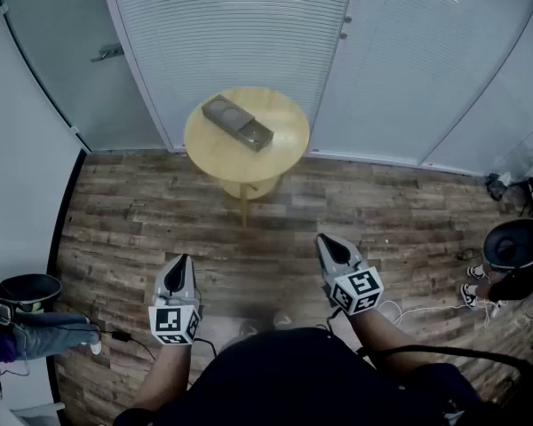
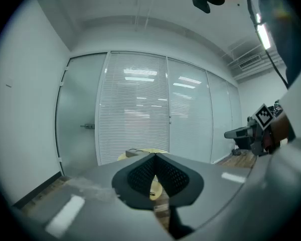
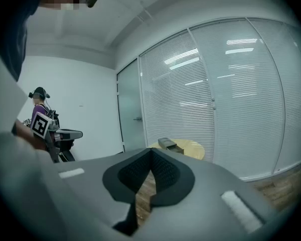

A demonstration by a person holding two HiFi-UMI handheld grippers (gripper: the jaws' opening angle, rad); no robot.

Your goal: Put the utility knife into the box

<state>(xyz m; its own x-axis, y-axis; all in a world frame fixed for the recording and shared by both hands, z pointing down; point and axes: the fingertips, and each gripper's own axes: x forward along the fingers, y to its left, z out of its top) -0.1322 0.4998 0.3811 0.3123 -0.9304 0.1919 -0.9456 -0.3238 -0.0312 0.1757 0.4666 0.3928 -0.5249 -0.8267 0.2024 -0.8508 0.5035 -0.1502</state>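
Observation:
A long grey box (image 1: 238, 122) lies on a small round yellow table (image 1: 284, 118) in front of the glass wall. I cannot make out a utility knife in any view. My left gripper (image 1: 183, 260) and right gripper (image 1: 322, 240) are held low near the person's body, well short of the table, both pointing toward it. Both are shut with nothing between the jaws. In the left gripper view the left gripper (image 2: 155, 155) has its pads together, with the table (image 2: 154, 187) behind them. In the right gripper view the right gripper (image 3: 151, 149) is shut, and the box (image 3: 167, 143) sits beyond its tips.
Wooden floor lies between me and the table. Glass partitions with blinds stand behind it, with a door handle (image 1: 107, 52) at the left. A black bin (image 1: 31, 289) stands at the left wall. Another person (image 1: 511, 256) is at the right, with cables on the floor.

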